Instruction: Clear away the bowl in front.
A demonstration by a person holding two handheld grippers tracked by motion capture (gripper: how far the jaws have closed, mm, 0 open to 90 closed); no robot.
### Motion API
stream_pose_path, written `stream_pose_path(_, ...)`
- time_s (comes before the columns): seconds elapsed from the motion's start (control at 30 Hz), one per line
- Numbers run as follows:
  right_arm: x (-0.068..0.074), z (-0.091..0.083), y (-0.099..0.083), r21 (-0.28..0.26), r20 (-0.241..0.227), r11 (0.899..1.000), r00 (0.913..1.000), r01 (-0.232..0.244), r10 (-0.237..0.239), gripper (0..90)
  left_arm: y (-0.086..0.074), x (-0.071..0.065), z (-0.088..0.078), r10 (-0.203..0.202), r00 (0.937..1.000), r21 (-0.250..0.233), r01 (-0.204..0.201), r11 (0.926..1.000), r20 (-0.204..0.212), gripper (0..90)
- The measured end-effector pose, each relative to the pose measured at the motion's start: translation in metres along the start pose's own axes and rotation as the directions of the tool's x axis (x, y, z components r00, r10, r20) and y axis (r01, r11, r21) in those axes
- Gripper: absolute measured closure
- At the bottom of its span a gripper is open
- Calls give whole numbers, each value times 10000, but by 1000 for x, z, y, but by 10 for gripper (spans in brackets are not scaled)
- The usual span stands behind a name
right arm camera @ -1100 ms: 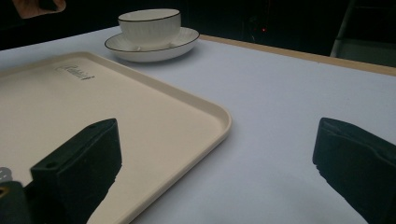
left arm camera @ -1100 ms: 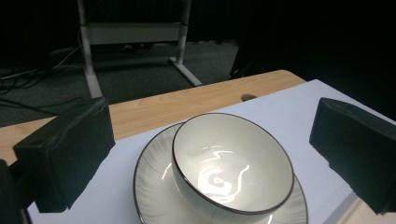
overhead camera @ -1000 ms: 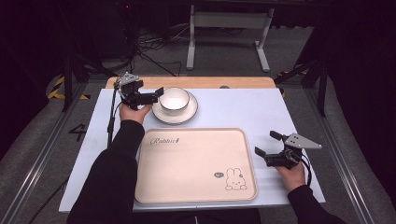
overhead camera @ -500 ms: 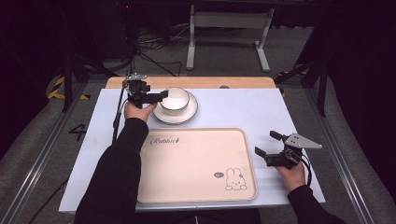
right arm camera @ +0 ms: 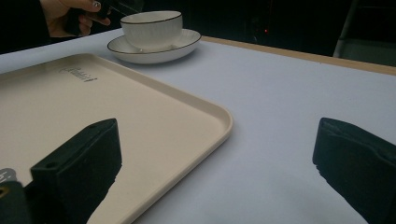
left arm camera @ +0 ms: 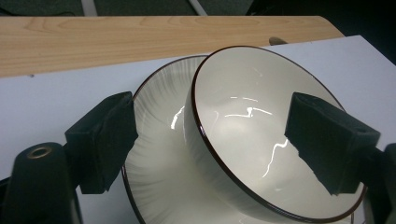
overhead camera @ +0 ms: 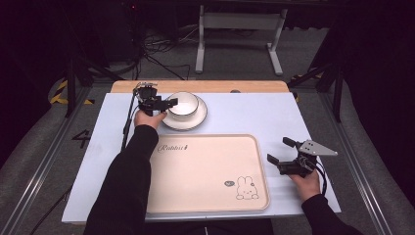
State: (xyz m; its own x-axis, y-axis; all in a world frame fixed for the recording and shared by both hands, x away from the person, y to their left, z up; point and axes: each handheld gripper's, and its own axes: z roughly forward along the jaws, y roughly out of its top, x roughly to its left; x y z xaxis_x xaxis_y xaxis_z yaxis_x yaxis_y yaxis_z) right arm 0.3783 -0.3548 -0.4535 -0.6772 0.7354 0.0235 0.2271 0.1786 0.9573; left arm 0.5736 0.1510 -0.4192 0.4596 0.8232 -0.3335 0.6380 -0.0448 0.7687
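Left claw: we saw the left gripper (overhead camera: 165,103) at the far left of the table, its jaws spread wide and pinching nothing; in the left gripper view the bowl's near rim sat between them, with no pad touching it.
Right claw: the right gripper (overhead camera: 283,152) hung low over the table at the near right, just beside the tray's right edge, jaws spread and empty.
Bowl: the cream bowl (left arm camera: 266,135) with a dark rim line stood on its saucer (overhead camera: 197,117), far of the tray and left of centre.
How it should handle: we judged both pieces glazed ceramic, so stiff, fairly heavy for their size, slick under the pads and liable to chip or break if dropped or knocked.
Where to take hold: we judged the bowl's rim wall the best grip, one pad inside and one outside; the saucer could slide or tip if the bowl were dragged rather than lifted.
Contents of bowl: nothing, only light glare on the glaze.
Contents of saucer: the bowl alone.
Tray: the beige tray (overhead camera: 195,171), printed with a rabbit and a word, lay bare at the near centre.
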Motion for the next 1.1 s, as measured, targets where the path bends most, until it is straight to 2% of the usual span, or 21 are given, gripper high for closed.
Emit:
stream_pose_path(0.07,0,0,0,7,-5,10000,10000,-13,13,17,-1,0,3,-94,9999,108,93,9999,77,199)
stream_pose_path(0.27,0,0,0,-1,-29,10000,10000,1,-1,17,-2,-3,10,2,10000,393,0,9992,-56,262)
stream_pose_path(0.37,0,0,0,-26,-30,10000,10000,-11,11,17,-3,-2,12,-236,9997,485,240,9985,-95,302)
stream_pose_path(0.53,0,-1,0,-57,-84,10000,10000,-42,42,17,-4,-2,16,-305,9986,715,335,9969,-432,371)
stream_pose_path(0.7,0,-1,0,-71,-120,10000,9999,-59,58,17,-5,-4,19,-407,9974,962,464,9943,-603,451)
stream_pose_path(0.83,-1,-1,0,-83,-141,9999,9999,-59,57,17,-6,-6,22,-323,9955,1147,425,9925,-893,499)
stream_pose_path(1.03,0,-1,0,-81,-158,10000,9999,-34,33,18,-5,-10,24,-335,9929,1107,462,9928,-1141,594)
stream_pose_path(1.1,0,-1,0,-86,-164,10000,9999,-26,24,18,-5,-10,24,-484,9925,1136,613,9916,-1127,610)
